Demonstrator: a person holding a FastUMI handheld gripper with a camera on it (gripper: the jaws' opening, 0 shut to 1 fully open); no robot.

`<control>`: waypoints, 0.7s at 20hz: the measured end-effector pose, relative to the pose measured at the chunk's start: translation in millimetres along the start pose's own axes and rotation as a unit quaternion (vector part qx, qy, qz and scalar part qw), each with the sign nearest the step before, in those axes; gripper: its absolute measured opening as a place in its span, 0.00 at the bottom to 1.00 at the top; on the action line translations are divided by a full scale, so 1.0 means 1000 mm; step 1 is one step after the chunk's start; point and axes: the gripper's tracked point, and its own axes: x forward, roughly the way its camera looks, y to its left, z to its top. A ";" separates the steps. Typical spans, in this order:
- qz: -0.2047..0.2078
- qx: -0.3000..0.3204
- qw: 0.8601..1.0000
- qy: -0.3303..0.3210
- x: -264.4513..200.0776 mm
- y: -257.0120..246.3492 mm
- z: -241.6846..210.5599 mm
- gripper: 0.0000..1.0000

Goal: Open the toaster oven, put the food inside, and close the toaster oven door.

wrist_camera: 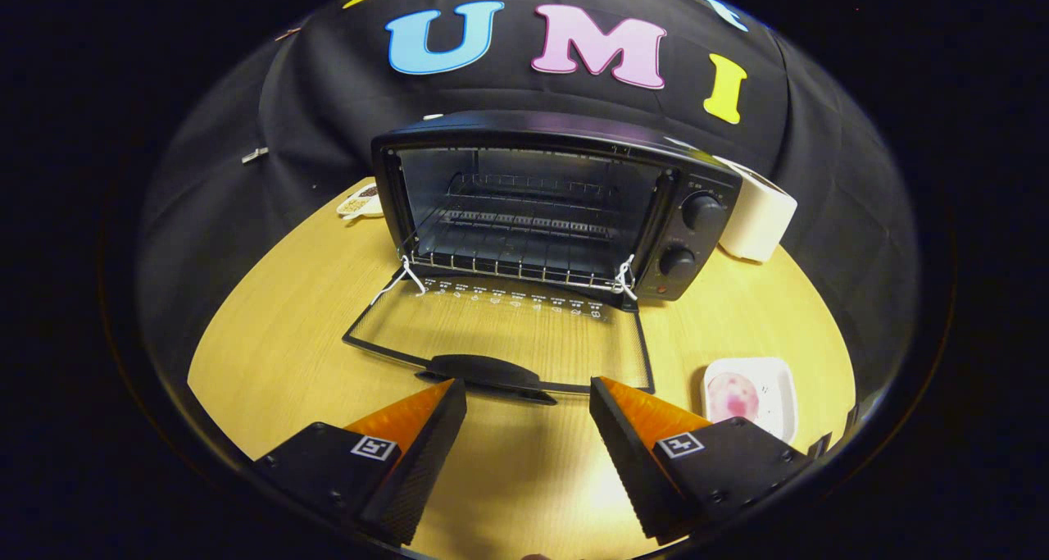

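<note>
The black toaster oven (680, 224) stands at the back of the wooden table. Its glass door (500, 330) lies folded down flat toward me, and the door handle (488, 373) sits just ahead of my fingertips. Inside, a wire rack (516, 252) is bare. A white tray (778, 392) holding a pink piece of food (732, 396) rests on the table to the right of the door, just beyond my right finger. My gripper (529, 396) is open above the table, nothing between its orange-and-black fingers (410, 453).
A white box-shaped object (758, 216) stands right of the oven against the wall. A small white dish (361, 202) with brown bits sits behind the oven's left side. Bare wooden tabletop (270, 330) spreads left of the door and under my fingers.
</note>
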 end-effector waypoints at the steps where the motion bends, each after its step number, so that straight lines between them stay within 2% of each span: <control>1: 0.005 -0.006 1.000 -0.004 -0.006 -0.004 0.001 0.99; 4: 0.009 -0.017 1.000 -0.019 -0.027 -0.036 0.011 0.99; 7: 0.013 0.003 0.999 -0.033 -0.049 -0.074 0.022 0.99; 14: 0.002 -0.013 1.000 -0.020 -0.078 -0.186 0.018 0.99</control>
